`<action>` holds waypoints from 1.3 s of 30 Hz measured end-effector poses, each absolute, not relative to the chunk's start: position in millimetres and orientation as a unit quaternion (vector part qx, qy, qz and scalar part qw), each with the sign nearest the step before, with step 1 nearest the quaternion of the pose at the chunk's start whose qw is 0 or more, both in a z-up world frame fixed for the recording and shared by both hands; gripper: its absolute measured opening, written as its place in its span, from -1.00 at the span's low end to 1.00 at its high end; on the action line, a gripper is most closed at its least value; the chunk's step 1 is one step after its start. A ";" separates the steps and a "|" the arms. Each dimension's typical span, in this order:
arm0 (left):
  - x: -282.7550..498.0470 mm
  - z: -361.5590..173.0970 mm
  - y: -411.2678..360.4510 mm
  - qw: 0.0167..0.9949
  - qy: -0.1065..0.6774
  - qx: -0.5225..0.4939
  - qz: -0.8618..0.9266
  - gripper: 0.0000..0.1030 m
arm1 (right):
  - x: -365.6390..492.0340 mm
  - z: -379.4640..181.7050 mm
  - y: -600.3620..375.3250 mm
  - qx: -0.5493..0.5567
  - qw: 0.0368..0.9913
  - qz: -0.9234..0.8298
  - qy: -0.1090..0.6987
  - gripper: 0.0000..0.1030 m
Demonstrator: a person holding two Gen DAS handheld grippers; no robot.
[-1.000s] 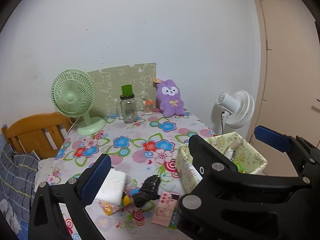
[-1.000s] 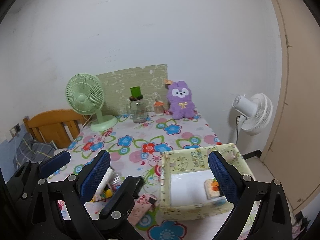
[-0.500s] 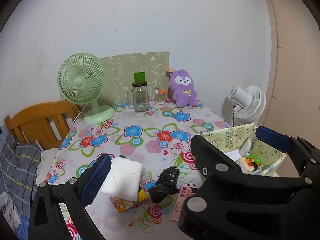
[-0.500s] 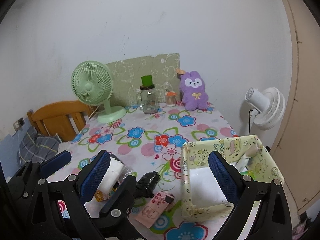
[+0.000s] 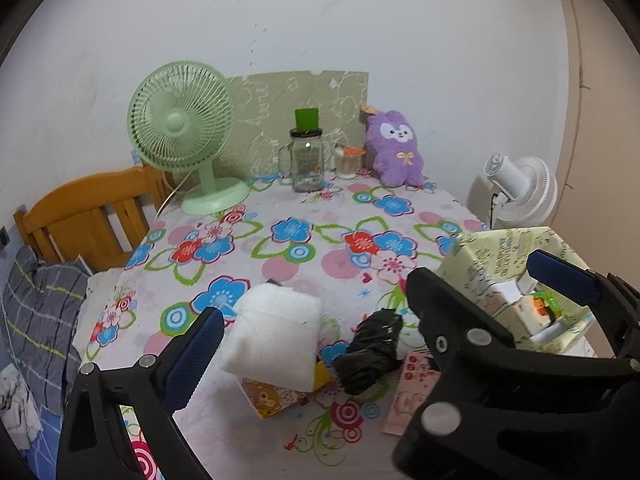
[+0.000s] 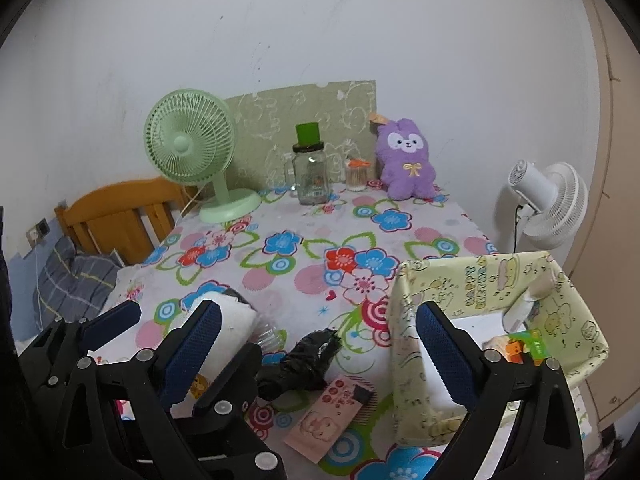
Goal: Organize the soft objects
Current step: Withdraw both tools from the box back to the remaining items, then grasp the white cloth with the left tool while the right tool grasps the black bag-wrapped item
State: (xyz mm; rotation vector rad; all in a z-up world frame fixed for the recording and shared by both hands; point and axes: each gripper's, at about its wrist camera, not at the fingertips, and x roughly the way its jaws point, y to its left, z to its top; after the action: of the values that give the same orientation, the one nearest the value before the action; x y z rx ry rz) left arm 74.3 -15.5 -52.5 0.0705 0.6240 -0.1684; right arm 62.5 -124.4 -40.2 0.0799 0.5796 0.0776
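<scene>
While both views had swung leftward and drawn nearer since a second before, the left gripper (image 5: 376,320) and right gripper (image 6: 318,352) stayed released, grasping nothing; the white pad (image 5: 276,338) and black bundle (image 5: 370,354) lay near the table's front edge; the fabric bin (image 6: 576,312) sat at its right edge; the purple plush (image 5: 396,148) stood at the far edge.

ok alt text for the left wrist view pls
Open left gripper above a floral table, its fingers beside a white soft pack and a black bundle. A pale yellow fabric bin sits right; a green fan, jar and purple plush line the wall.
</scene>
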 end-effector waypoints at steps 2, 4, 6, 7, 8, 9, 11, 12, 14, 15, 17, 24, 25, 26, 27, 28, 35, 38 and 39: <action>76.1 -56.6 -11.1 0.947 0.310 0.033 -0.079 0.96 | 66.0 -44.2 -119.5 0.034 0.955 0.042 0.293 0.85; 78.0 -61.0 -6.9 0.946 0.314 0.031 -0.073 0.95 | 70.0 -49.0 -114.3 0.030 0.952 0.045 0.301 0.79; 81.2 -65.2 -2.3 0.945 0.318 0.030 -0.068 0.94 | 73.4 -53.4 -110.9 0.030 0.950 0.048 0.308 0.74; 83.0 -67.0 0.0 0.945 0.320 0.029 -0.065 0.94 | 74.9 -55.4 -109.4 0.031 0.949 0.049 0.311 0.68; 84.7 -69.1 2.7 0.944 0.322 0.028 -0.062 0.94 | 76.6 -57.5 -107.8 0.033 0.948 0.046 0.314 0.66; 86.2 -70.3 4.5 0.944 0.324 0.027 -0.060 0.94 | 78.7 -59.8 -106.7 0.035 0.947 0.043 0.317 0.65; 89.2 -73.7 7.7 0.943 0.327 0.027 -0.055 0.94 | 83.3 -64.2 -104.2 0.036 0.944 0.048 0.326 0.65; 90.8 -76.0 8.8 0.942 0.330 0.026 -0.053 0.93 | 85.3 -66.3 -102.7 0.036 0.942 0.048 0.329 0.65; 93.4 -79.2 10.3 0.941 0.333 0.025 -0.052 0.93 | 87.8 -69.2 -100.3 0.033 0.941 0.050 0.333 0.64; 94.6 -80.8 11.1 0.941 0.334 0.025 -0.051 0.93 | 89.2 -70.9 -99.1 0.032 0.940 0.051 0.335 0.61; 97.5 -83.8 10.9 0.940 0.336 0.026 -0.050 0.93 | 93.1 -74.1 -97.4 0.032 0.938 0.053 0.341 0.56; 108.0 -95.3 10.6 0.935 0.350 0.028 -0.046 0.86 | 105.3 -86.0 -94.1 0.034 0.929 0.055 0.363 0.43; 109.3 -96.7 10.9 0.935 0.352 0.027 -0.044 0.84 | 106.0 -87.3 -94.0 0.034 0.929 0.055 0.366 0.43; 110.3 -98.4 11.2 0.934 0.354 0.027 -0.043 0.81 | 107.4 -88.9 -93.9 0.034 0.927 0.055 0.368 0.42; 110.9 -100.2 11.7 0.933 0.355 0.026 -0.042 0.79 | 109.0 -90.7 -93.6 0.034 0.926 0.055 0.371 0.42; 112.5 -101.9 11.9 0.933 0.357 0.024 -0.041 0.74 | 110.4 -92.4 -93.2 0.033 0.926 0.053 0.373 0.42; 119.0 -114.5 16.5 0.925 0.377 0.013 -0.037 0.46 | 122.2 -107.2 -93.3 0.036 0.916 0.048 0.397 0.32; 120.0 -117.8 16.3 0.924 0.381 0.016 -0.035 0.42 | 126.7 -114.2 -93.3 0.038 0.911 0.049 0.409 0.24; 119.9 -119.0 15.5 0.924 0.381 0.019 -0.035 0.41 | 127.9 -116.1 -93.4 0.040 0.909 0.049 0.412 0.24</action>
State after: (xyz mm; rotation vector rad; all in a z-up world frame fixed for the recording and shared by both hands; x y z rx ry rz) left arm 119.9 15.5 -119.0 0.0384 0.7826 -0.0710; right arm 127.9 -93.4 -116.1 0.0832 0.8503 0.1020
